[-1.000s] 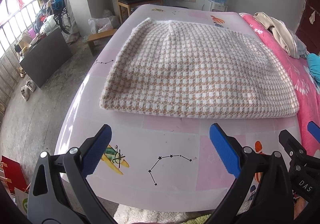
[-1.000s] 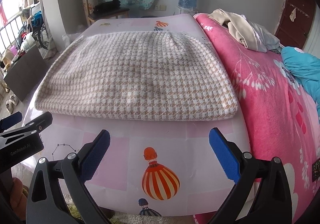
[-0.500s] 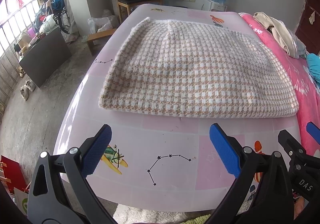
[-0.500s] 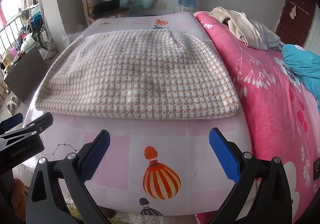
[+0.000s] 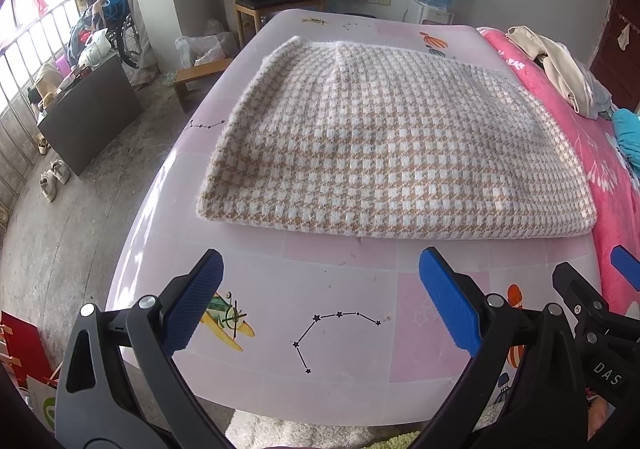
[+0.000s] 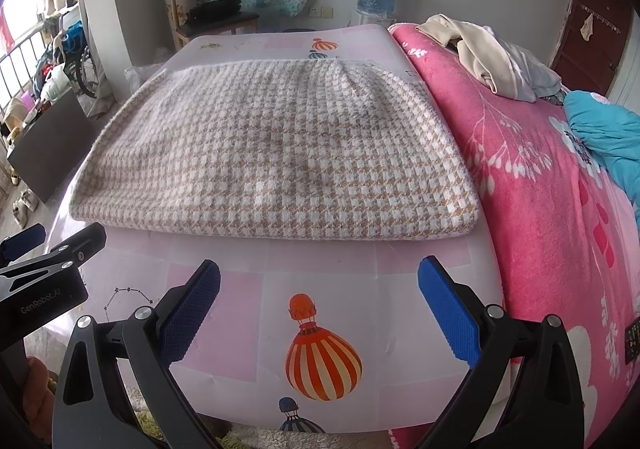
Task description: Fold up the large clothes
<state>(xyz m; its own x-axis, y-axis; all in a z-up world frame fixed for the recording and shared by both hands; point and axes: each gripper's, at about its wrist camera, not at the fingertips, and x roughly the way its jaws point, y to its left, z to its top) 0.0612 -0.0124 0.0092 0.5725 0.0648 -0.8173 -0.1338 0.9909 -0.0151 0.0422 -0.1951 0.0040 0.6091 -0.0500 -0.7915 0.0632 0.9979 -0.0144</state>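
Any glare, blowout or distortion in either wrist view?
Left wrist: window blown out at upper left, sheen on the pink table cover, barrel bend at edges. Right wrist: even light, checked garment sharp, same fisheye curve, dark corners.

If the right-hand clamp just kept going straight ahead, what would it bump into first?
Probably the near folded edge of the checked garment. The right gripper is open over the bare pink mat; depth is uncertain.

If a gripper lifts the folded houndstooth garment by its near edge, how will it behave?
The houndstooth garment looks soft and fuzzy, so it would probably droop, and its stacked layers may slide apart. It looks thick, so likely fairly heavy. On the glossy mat, a push would probably slide it, perhaps bunching.
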